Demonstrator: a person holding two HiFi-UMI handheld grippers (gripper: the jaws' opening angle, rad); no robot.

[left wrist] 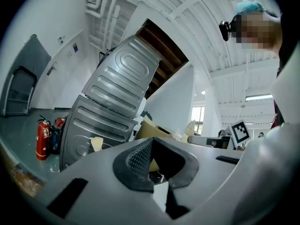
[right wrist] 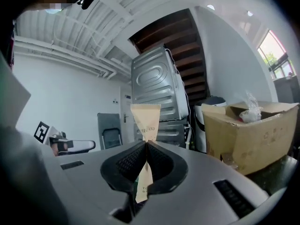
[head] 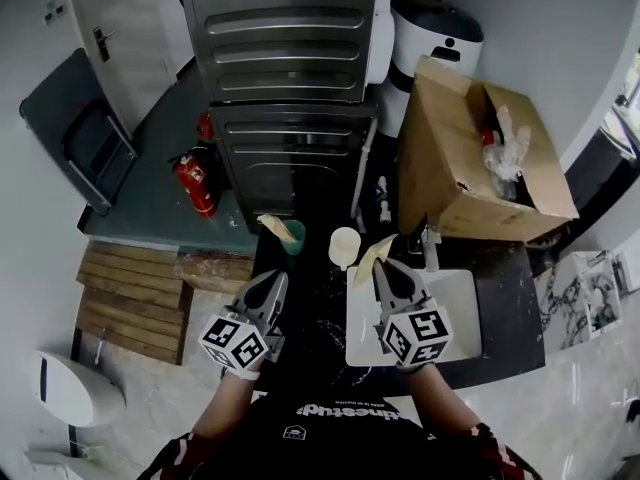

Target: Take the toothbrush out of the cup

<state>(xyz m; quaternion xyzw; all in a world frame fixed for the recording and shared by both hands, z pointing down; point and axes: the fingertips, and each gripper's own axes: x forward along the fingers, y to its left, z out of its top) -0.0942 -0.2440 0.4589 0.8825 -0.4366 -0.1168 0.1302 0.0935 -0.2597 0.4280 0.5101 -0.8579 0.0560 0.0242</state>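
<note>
Right gripper view: right gripper (right wrist: 145, 144) clamps a seemingly wrapped toothbrush (right wrist: 146, 118) clear of the cup (head: 344, 246); left gripper (left wrist: 152, 140) closed, empty.

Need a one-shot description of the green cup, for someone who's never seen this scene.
Find the stacked grey machines; the black counter runs toward the person from their base. The green cup stands at the counter's far end, left of a cream cup; it alone is green, with a tan paper packet sticking out.

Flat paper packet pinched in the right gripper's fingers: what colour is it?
Pale tan flat paper packet, small dark print; clearest in the right gripper view.
</note>
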